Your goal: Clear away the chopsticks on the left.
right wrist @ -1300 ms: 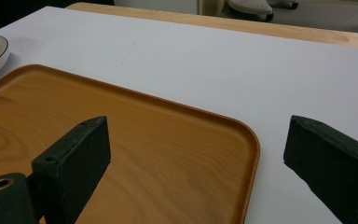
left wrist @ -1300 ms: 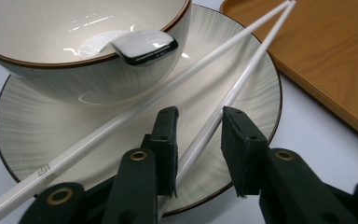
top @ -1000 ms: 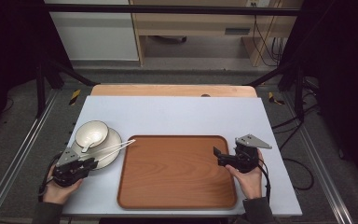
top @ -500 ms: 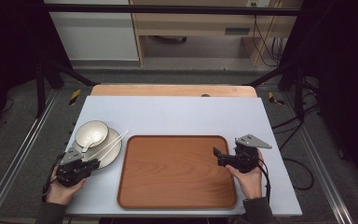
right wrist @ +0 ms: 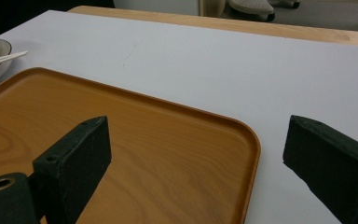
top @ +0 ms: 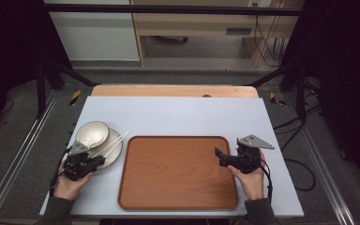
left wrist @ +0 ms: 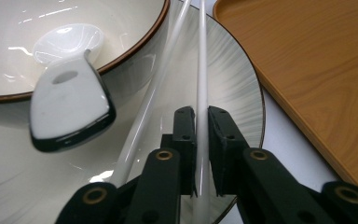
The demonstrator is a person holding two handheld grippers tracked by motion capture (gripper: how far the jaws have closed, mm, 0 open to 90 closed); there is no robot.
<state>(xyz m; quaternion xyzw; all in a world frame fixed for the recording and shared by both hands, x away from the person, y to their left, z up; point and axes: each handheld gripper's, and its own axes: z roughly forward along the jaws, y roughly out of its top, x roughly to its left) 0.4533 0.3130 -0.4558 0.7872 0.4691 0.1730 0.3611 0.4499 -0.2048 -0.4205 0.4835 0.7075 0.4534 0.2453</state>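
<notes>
The left gripper has just closed its jaws on one white chopstick, which runs straight ahead over the plate beside the bowl. The empty tray lies just to its right, and the right gripper waits wide open at the tray's far edge

Black two-jaw gripper, brass-ringed screw holes, grey sleeves.

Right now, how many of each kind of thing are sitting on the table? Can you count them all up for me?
Bowl: 1
Plate: 1
Spoon: 1
Chopsticks: 2
Tray: 1
Total: 6 things
</notes>
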